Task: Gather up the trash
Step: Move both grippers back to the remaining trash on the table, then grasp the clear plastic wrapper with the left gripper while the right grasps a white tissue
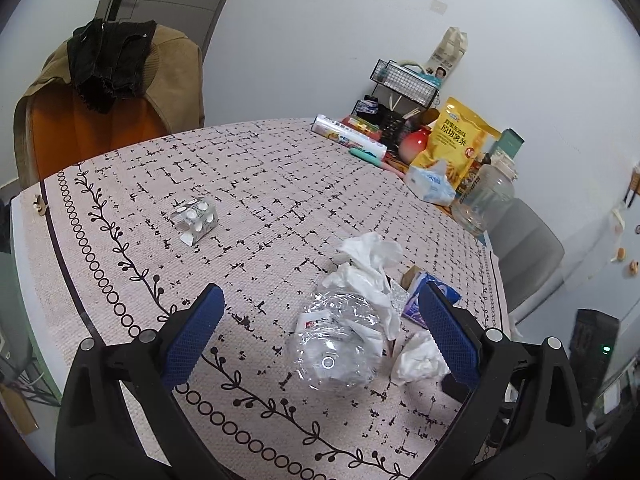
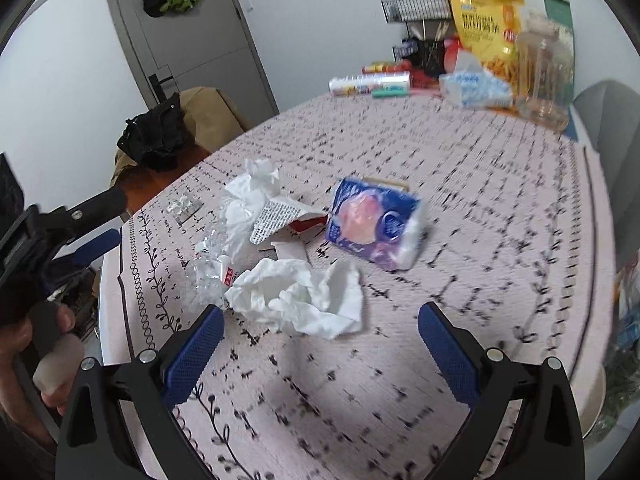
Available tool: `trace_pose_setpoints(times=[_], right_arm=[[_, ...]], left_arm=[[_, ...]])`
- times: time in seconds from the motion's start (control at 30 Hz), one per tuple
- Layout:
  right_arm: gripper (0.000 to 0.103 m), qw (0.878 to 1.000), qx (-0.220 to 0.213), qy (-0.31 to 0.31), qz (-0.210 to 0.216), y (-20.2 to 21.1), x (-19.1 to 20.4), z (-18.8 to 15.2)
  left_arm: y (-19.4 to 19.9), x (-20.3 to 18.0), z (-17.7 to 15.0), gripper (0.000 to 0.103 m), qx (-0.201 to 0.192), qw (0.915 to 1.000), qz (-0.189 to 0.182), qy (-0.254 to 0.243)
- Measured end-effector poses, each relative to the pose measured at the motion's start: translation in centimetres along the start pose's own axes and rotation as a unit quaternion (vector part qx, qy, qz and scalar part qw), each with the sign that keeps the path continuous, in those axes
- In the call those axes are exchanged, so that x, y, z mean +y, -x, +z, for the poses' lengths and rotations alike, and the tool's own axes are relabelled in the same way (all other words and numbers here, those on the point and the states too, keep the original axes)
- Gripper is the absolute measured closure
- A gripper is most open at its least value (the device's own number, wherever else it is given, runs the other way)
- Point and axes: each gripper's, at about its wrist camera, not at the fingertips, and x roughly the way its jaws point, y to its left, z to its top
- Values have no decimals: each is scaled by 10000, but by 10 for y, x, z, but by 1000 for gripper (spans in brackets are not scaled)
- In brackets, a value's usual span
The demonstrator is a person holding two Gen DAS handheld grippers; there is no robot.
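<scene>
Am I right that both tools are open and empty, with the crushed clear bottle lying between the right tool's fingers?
Not quite. The crushed clear bottle lies between the left tool's fingers, as the left wrist view shows. The right tool faces a crumpled white tissue instead. Both tools are indeed open and empty.

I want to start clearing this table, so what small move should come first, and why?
Probably ease the left tongs down around the crushed clear bottle: they hang open above it, empty, and it already lies between the blue pads.
</scene>
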Motion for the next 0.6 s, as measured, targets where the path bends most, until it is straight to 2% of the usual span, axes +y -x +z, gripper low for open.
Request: trace_pose_setpoints(times=[0.03,0.07,0.1,0.13,0.17,0.2,0.23,0.37,0.6], right_arm=[[20,9999,104,20,8,-7,1,1],[37,9998,186,30,14,-12,1,2],[47,9993,355,-19,63,-19,0,2],[64,9991,407,-84,115,-21,-2,2],[74,9987,436,-183,199,-22,-5,2],[78,9988,426,-163,203,-20,-6,1],[86,9988,419,-127,198,-19,-6,1],[93,9990,336,-146,241,-5,-14,-1],[94,9993,106,-310,197,23,-34,-5]], left_arm=[[-2,0,0,8,9,10000,-15,-16],[-5,-2,1,9,39,10000,-39,-42],[-7,-3,1,9,60,10000,-49,-54],[-11,-4,2,11,96,9999,-70,-70],[-14,-6,2,12,115,9999,-86,-81],[-18,-8,3,12,146,9998,-99,-98],[-20,-9,3,13,163,9998,-103,-110],[-38,-14,10,18,289,9993,-171,-139],[-67,-31,26,21,453,9985,-184,-248]])
